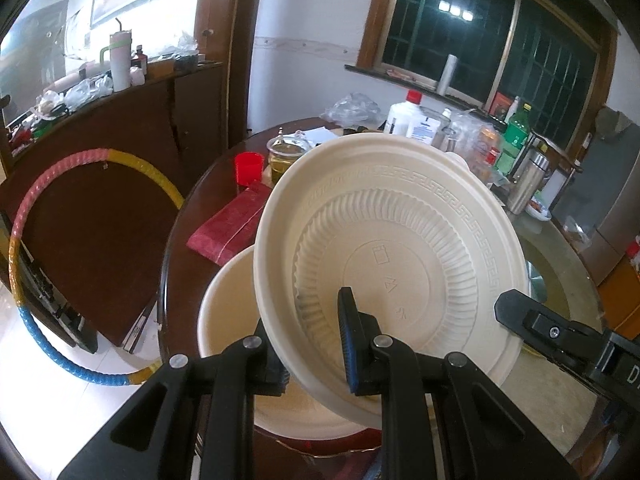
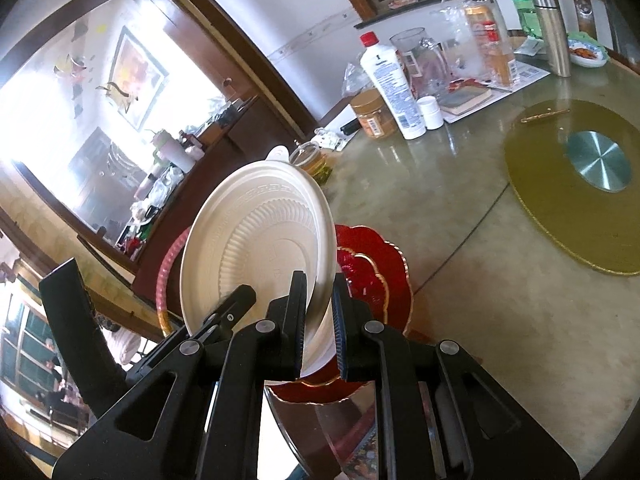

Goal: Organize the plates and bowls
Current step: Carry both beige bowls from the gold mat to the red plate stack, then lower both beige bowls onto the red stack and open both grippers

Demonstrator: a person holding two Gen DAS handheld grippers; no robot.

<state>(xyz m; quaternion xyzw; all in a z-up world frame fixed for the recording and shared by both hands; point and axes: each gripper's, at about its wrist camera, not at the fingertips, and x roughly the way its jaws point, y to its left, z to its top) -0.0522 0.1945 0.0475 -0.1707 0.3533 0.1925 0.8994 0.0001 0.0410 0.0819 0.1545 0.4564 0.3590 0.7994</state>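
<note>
Cream plate [image 1: 392,248] held tilted above the tabletop [image 2: 460,240], pinched at its rim by both tools.

Plate: matte cream, round, underside shown, with ribbed ring, Greek-key band and embossed marks. Left tool [image 1: 312,344] is clamped on the lower rim; right tool [image 2: 318,320] is closed narrow on the rim edge. A cream bowl [image 1: 224,304] is seen under the plate in the left view only. A glossy red scalloped plate [image 2: 372,276] with gold trim is shown clearly only in the right view.

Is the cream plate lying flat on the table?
No, the cream plate stands tilted on edge above the red plate, its rim pinched between the right gripper's fingers.
</note>
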